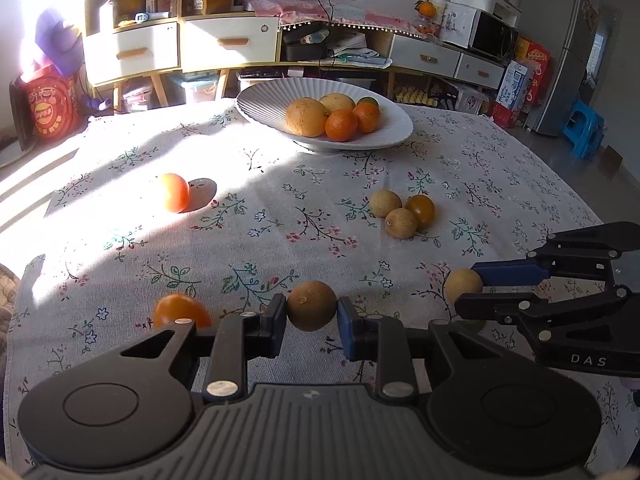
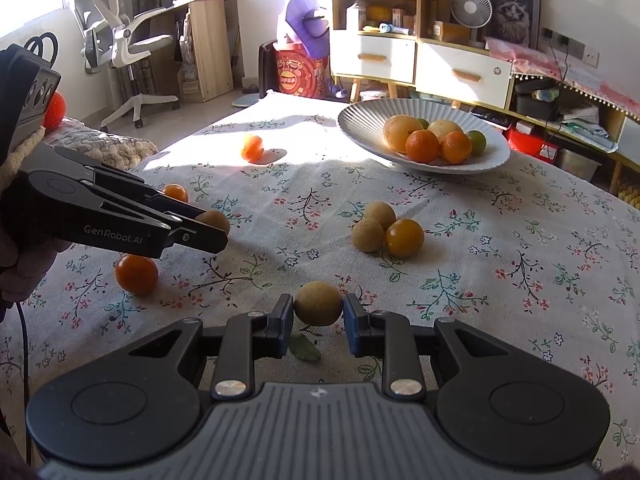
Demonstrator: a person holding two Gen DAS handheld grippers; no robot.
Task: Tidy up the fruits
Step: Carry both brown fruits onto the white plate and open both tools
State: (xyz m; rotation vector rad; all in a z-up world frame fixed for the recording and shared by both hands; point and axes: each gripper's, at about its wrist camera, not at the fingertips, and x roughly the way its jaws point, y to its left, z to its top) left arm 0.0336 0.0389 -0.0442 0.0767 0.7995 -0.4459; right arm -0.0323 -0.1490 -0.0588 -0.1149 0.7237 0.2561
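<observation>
My left gripper point(image 1: 312, 314) is shut on a small brown longan point(image 1: 312, 306) low over the flowered tablecloth. My right gripper point(image 2: 319, 312) is shut on a second tan longan point(image 2: 319, 304); the left wrist view shows that same fruit point(image 1: 464, 285) in the right gripper point(image 1: 470, 288) at the right edge. From the right wrist view the left gripper point(image 2: 218, 228) comes in from the left with its longan point(image 2: 214, 221). A white ribbed bowl point(image 1: 256, 98) at the far side holds oranges and yellow fruits. Two longans and a yellow tomato point(image 1: 420, 210) lie clustered mid-table.
Orange tomatoes lie loose: one in sunlight point(image 1: 175, 198), one beside the left gripper point(image 1: 180, 310), two seen in the right wrist view point(image 2: 137, 274) point(image 2: 175, 193). A leaf point(image 2: 305, 347) lies under the right gripper. Shelves, drawers and an office chair point(image 2: 120, 36) stand beyond the table.
</observation>
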